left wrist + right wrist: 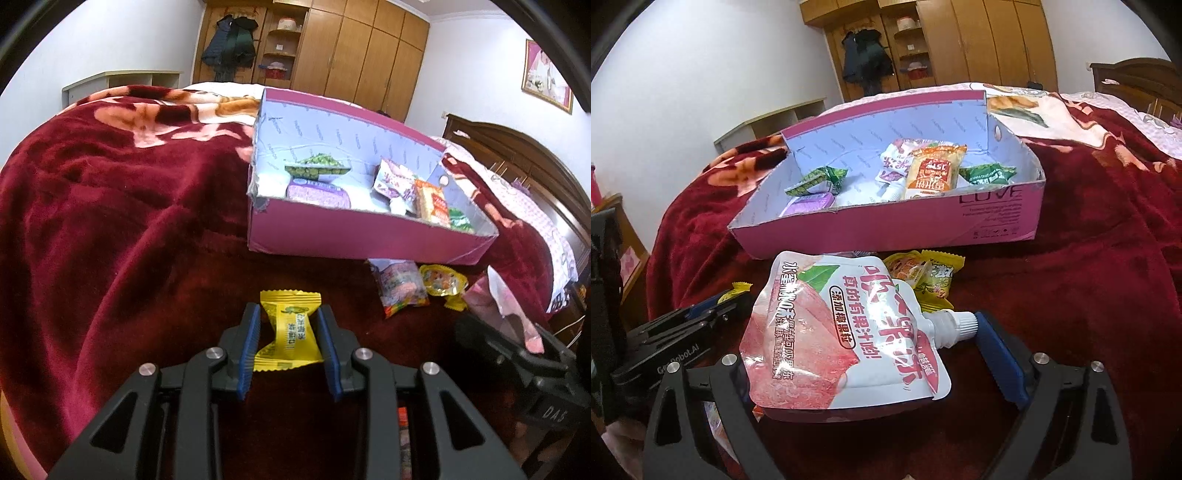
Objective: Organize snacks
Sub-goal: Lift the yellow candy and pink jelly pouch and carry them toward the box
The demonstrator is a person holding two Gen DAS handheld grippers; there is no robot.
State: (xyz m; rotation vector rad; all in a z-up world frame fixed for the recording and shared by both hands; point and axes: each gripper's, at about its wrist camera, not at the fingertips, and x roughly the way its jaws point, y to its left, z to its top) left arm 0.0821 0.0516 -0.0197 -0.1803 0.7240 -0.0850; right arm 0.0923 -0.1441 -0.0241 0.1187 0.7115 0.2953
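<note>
Left wrist view: your left gripper [288, 332] is clamped on the yellow candy [287, 330], pinched at its waist so it won't slip, just above the red blanket [110, 206]. The pink box [351, 236] sits at one o'clock, snacks already inside. Your right gripper [868, 354] stands wide around the peach jelly pouch [846, 332], its spout cap touching the right pad; I judge it not yet squeezed. Both grippers tilt downward toward the bed.
</note>
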